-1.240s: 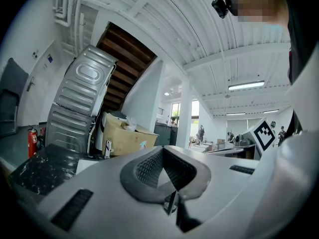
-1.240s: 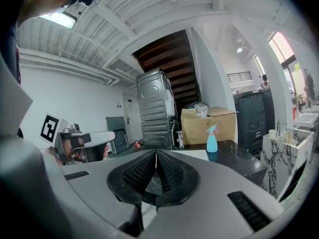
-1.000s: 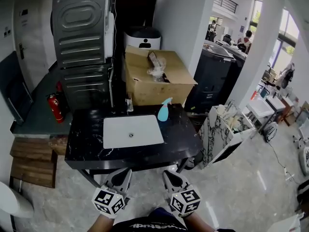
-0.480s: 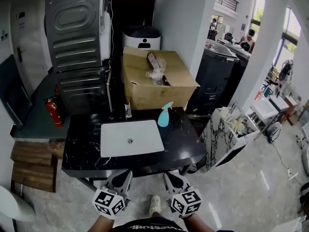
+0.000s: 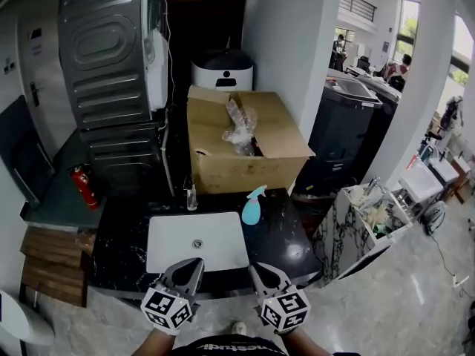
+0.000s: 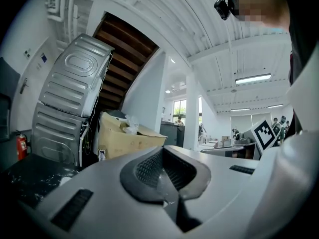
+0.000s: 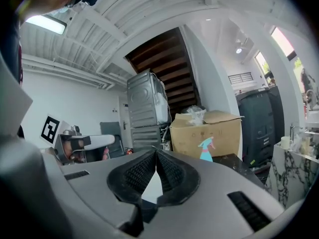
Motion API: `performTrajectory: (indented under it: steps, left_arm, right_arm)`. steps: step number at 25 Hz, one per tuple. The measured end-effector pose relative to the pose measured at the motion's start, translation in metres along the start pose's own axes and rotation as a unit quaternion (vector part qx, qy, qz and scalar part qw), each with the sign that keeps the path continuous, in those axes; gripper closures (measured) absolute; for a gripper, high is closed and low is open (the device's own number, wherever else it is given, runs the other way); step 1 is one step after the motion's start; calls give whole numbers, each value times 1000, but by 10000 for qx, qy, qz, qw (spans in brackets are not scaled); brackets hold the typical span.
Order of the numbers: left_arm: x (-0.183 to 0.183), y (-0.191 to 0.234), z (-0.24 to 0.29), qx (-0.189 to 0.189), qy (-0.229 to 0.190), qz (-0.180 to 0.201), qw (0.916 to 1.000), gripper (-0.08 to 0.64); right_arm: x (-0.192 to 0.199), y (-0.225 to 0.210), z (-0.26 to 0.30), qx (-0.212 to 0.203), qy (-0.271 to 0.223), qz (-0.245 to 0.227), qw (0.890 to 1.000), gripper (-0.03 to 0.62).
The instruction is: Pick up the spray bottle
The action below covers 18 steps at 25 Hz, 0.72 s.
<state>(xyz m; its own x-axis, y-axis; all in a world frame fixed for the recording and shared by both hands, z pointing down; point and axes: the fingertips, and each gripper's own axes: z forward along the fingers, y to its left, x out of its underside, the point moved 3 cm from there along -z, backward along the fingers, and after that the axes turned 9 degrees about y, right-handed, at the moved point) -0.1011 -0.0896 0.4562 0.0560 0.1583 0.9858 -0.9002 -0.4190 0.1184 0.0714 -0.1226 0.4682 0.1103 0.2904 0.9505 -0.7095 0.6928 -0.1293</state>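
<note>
on the black bench (image 5: 286, 247), at its far edge just in front of the cardboard box (image 5: 245, 170), the spray bottle (image 5: 253, 205) stands upright, well ahead of the right gripper (image 5: 262, 274), which is nearer than the left gripper (image 5: 188, 270); both jaws are closed and empty.

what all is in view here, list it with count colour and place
spray bottle: one, light blue, upright on the counter, right of the sink
counter: one, black marble, in front of the person
sink: one, white, set in the counter
cardboard box: one, brown, open, behind the counter
fire extinguisher: one, red, left of the counter
metal appliance: one, grey, back left
left gripper: one, grey, jaws together, empty, bottom centre
right gripper: one, grey, jaws together, empty, beside the left
</note>
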Motion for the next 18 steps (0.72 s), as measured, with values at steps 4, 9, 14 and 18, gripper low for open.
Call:
performTrajectory:
  steps: [4,9,14,18]
  left_arm:
    - [-11,0,45,-49,37,84,9999,545]
    - [-17,-1,84,-117,105,197,9997,545]
    - [-21,11,101,-171,219,222,9994,545]
    - [-20,28,107,-211,255,190,9993,545]
  right_arm:
    - [-9,-38,14,-119,-17,52,9999,554]
    - [-11,-76,30,-227,-16,204,9995,554]
    - [-19,-91,45,-242,-59,307,9992,554]
    - [-18,-94,64,-227,9,342,9992,554]
